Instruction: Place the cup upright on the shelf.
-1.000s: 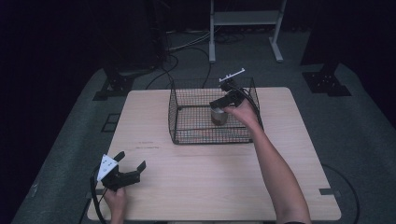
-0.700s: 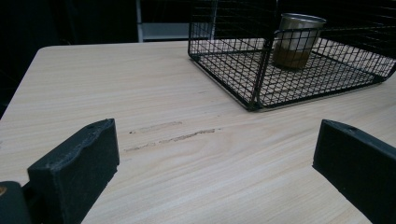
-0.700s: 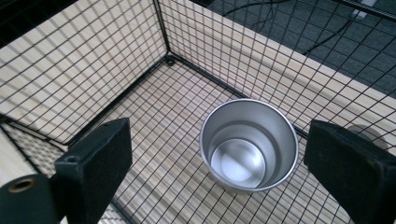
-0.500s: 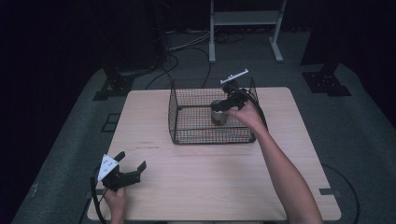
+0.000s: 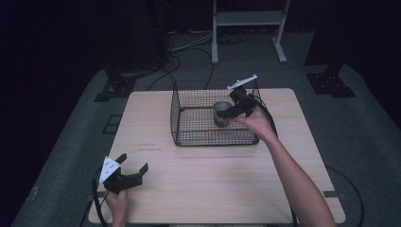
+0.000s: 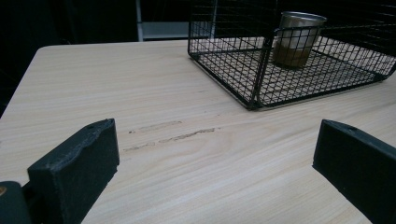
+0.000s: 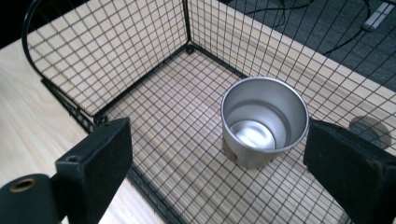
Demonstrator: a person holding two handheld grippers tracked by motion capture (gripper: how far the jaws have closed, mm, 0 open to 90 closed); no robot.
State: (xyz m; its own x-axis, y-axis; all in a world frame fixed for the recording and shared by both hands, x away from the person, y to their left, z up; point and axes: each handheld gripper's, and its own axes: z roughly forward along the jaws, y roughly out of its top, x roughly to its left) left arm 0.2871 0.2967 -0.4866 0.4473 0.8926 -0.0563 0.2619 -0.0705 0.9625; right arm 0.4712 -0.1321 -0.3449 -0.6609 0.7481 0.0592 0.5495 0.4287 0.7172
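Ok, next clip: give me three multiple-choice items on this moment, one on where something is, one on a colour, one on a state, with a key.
1. Where does the metal cup stand?
A. On the bare table beside the basket
B. Inside the wire basket, on its floor
C. Between the jaws of the left gripper

2. What colour is the wire of the basket?
A. White
B. Red
C. Black

3. How do the jaws of the right gripper stand?
A. Wide apart
B. Shut on the cup's rim
C. Shut on the basket wall

Key: 1 B, the right gripper view shows the cup upright on the mesh floor with the walls around it. 2 C, the mesh reads black against the pale wooden table in all views. 3 A, both black jaws sit far apart in the right gripper view, clamping nothing.
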